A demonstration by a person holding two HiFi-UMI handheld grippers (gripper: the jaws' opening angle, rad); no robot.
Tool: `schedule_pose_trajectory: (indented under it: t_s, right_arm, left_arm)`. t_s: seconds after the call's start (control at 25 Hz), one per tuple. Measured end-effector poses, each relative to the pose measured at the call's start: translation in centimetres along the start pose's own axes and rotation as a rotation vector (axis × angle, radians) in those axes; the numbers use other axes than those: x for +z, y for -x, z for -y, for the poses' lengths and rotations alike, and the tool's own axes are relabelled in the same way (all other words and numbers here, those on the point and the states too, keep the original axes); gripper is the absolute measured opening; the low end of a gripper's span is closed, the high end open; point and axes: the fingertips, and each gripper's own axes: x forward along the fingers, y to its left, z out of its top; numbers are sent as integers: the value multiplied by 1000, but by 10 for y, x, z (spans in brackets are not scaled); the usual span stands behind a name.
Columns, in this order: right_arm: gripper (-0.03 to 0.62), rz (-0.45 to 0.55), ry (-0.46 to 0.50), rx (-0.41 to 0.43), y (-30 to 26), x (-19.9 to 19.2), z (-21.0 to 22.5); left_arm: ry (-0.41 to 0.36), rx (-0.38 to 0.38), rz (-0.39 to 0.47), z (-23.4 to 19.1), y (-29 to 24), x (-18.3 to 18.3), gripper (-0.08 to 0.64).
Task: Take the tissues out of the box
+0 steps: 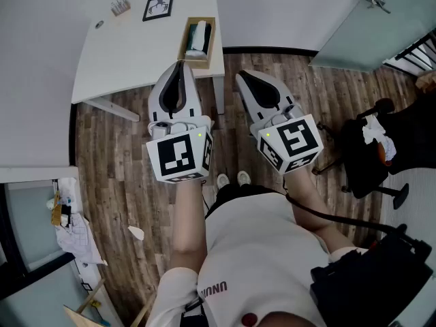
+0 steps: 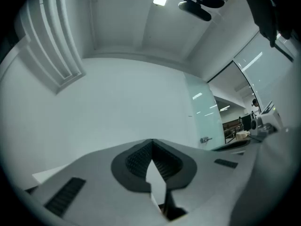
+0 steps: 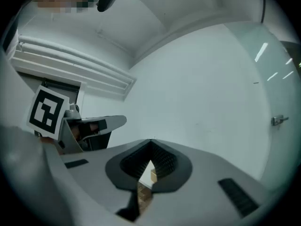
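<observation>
An open wooden box stands at the near right corner of the white table, with white tissues showing inside. My left gripper hovers over the table's front edge, just short of the box, its jaws shut and empty. My right gripper is over the wood floor to the right of the table, also shut with nothing in it. The left gripper view shows meeting tips against a bare white wall. In the right gripper view the closed tips let a sliver of light wood show through the gap below them.
A black-and-white framed card and a small holder sit at the table's far side. A black office chair stands to the right and a frosted glass door lies beyond it. Clutter is on the floor at the left.
</observation>
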Motion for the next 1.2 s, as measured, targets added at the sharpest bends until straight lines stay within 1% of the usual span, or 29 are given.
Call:
schedule_pose_trajectory:
  t_s: [0.56, 0.92, 1.2]
  right_arm:
    - [18, 1, 22, 2, -3, 3, -5]
    - [18, 0, 2, -51, -11, -1, -3]
    - [20, 11, 4, -112, -18, 4, -4]
  left_arm:
    - [-21, -4, 17, -9, -2, 7, 12]
    - [0, -8, 12, -28, 3, 5, 12]
    - [4, -35, 16, -46, 8, 6, 12]
